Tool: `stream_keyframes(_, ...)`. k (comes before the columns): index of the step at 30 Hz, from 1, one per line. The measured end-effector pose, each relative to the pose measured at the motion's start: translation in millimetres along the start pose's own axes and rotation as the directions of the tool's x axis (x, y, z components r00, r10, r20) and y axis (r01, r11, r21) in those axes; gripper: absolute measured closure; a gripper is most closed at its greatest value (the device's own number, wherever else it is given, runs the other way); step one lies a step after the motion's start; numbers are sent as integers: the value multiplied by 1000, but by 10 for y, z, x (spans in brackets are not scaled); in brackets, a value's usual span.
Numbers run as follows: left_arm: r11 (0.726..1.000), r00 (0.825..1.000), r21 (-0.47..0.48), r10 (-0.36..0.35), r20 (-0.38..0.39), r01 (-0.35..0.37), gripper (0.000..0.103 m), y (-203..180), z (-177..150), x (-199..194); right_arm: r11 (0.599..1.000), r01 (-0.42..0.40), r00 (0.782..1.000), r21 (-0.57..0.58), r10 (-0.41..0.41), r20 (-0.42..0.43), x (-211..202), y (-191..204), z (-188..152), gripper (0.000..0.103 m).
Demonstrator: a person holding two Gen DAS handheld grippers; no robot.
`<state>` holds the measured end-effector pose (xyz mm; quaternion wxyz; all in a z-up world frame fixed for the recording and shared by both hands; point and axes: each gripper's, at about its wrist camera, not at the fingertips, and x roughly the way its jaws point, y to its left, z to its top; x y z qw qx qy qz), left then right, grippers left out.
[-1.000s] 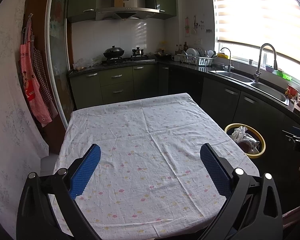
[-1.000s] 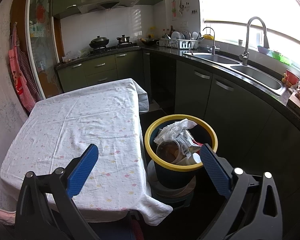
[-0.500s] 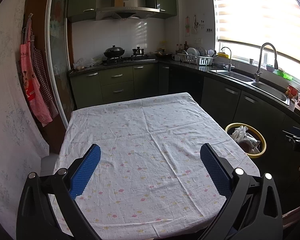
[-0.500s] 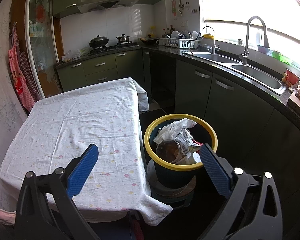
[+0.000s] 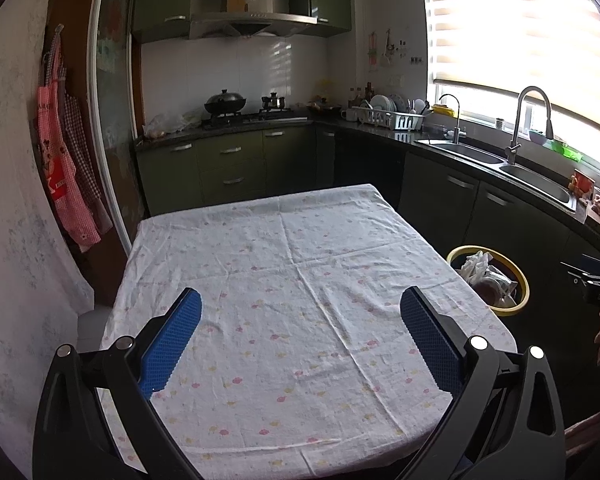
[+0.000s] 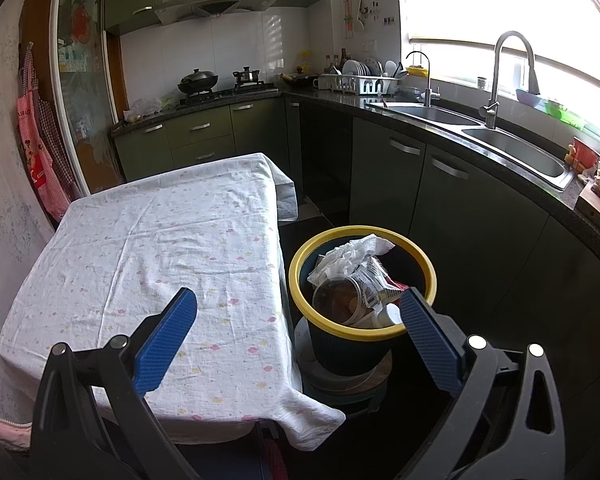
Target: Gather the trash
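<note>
Barely anything moved since the earlier frames: both views hold nearly the same framing. Left gripper [image 5: 300, 340] hovers over the table [image 5: 292, 280], fingers spread wide, holding nothing; only the flowered tablecloth lies under it. Right gripper [image 6: 298, 330] also spread wide and empty, sits past the table's right edge, above and just short of the trash bin [image 6: 362, 332]. Bin is yellow-rimmed, on the floor just right of the table [image 6: 160, 248], between it and the sink cabinets [image 6: 452, 200]. Trash is in the bin: crumpled white paper [image 6: 350, 256], clear plastic cup [image 6: 338, 296], printed wrapper [image 6: 374, 284].
</note>
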<state>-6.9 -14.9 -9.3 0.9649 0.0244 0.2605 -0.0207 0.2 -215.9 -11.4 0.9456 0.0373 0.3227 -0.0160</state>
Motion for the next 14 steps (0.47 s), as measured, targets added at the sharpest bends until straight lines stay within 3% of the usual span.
stream_keyframes(4,1000,1000,5,12,11,-12,5,-15,-1,0,1000,-1,1000,0,1,-2,12,1,-7,6)
stream_keyframes(14,998,994,-54,5,-108,-11,5,202,-8,534,998,-44,999,-40,43,-30,361,211,152,6)
